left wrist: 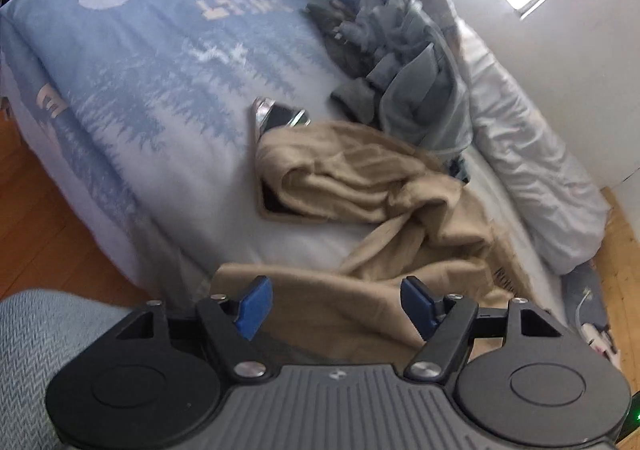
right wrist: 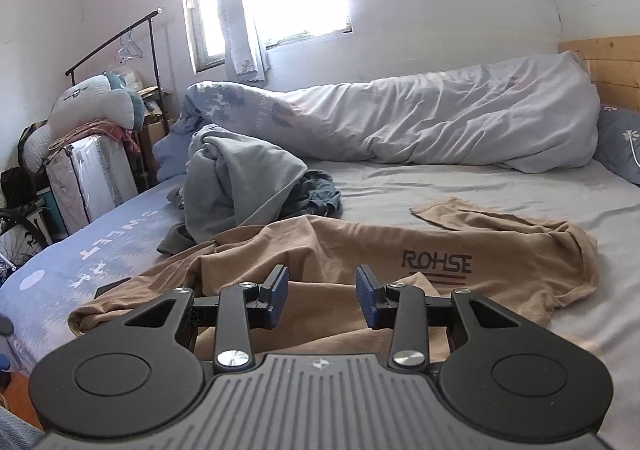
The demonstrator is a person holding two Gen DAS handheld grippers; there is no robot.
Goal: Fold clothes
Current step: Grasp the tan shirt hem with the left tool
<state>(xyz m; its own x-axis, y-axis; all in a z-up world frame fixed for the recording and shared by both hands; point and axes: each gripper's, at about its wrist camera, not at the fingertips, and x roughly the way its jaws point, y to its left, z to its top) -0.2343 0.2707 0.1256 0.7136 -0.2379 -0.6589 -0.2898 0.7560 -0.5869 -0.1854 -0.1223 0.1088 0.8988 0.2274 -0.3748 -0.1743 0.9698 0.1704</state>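
A tan T-shirt [left wrist: 360, 177] lies crumpled on the blue bed [left wrist: 160, 89], one bunched part further in and its flat lower part at the near edge. In the right wrist view the same shirt [right wrist: 360, 246] is spread wider, with the print "ROHSE" showing. My left gripper [left wrist: 336, 298] hovers over the shirt's near part, its blue pads wide apart and open, with nothing pressed between them. My right gripper [right wrist: 322, 290] hangs just above the shirt's near edge, open with a narrower gap; no cloth is pinched between its pads.
A heap of grey and dark clothes [right wrist: 240, 177] lies behind the shirt. A rolled pale duvet [right wrist: 440, 117] lines the wall side. A dark flat object with a shiny edge [left wrist: 280, 115] pokes out beside the shirt. Wooden floor [left wrist: 40, 209] borders the bed; a suitcase [right wrist: 92, 181] stands at its foot.
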